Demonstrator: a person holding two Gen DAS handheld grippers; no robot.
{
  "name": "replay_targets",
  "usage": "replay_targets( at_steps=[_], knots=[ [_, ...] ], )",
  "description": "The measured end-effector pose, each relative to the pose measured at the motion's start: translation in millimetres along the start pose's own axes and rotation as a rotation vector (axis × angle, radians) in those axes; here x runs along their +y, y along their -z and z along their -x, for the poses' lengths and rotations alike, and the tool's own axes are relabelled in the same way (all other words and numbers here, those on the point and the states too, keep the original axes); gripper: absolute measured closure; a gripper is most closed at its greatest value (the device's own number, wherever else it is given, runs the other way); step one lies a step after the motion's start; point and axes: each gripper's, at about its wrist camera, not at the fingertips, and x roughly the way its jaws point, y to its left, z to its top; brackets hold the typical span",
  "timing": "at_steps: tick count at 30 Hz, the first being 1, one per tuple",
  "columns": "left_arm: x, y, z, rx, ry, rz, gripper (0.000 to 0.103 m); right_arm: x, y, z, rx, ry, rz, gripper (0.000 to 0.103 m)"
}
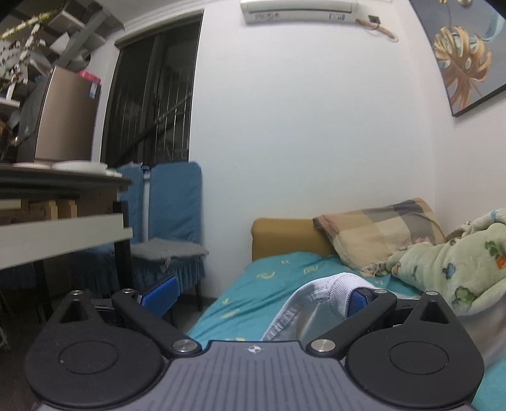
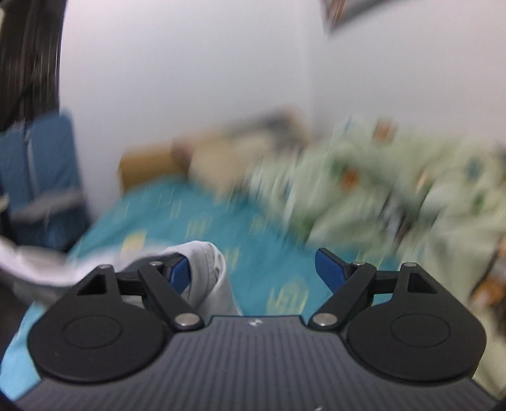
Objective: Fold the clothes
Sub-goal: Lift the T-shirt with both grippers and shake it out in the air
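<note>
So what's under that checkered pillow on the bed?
The checked pillow lies on the teal sheet and leans against the mustard headboard. The green blanket covers its lower right corner, so what is beneath that part can't be seen.

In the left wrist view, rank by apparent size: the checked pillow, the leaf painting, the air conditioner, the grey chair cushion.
Largest to smallest as they look:
1. checked pillow
2. leaf painting, cut off by the frame
3. air conditioner, also cut off
4. grey chair cushion
Depth differs, so true sizes are unsure.
</note>
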Motion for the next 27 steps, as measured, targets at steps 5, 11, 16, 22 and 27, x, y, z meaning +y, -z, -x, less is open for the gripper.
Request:
replay_targets(
  at_steps=[5,11,16,22,27],
  knots=[
    [2,2,-3,0.017,-0.008,0.005,0.000,1,31,-54,0.390,-0.150,-0.094,0.020],
    [5,1,-2,0.010,-0.014,0.006,0.000,-1,52,-67,0.576,-0.163,-0.171,0.020],
    [3,1,-1,0.001,-0.020,-0.003,0.000,8,48,-53,0.493,-0.076,-0.047,0.020],
    [14,-3,4,-0.004,-0.077,0.040,0.000,1,5,10,0.002,0.077,-0.042,0.020],
    [27,-14,19,0.000,-0.085,0.109,0.000,2,-17,52,-0.221,0.072,-0.029,0.019]
  ],
)
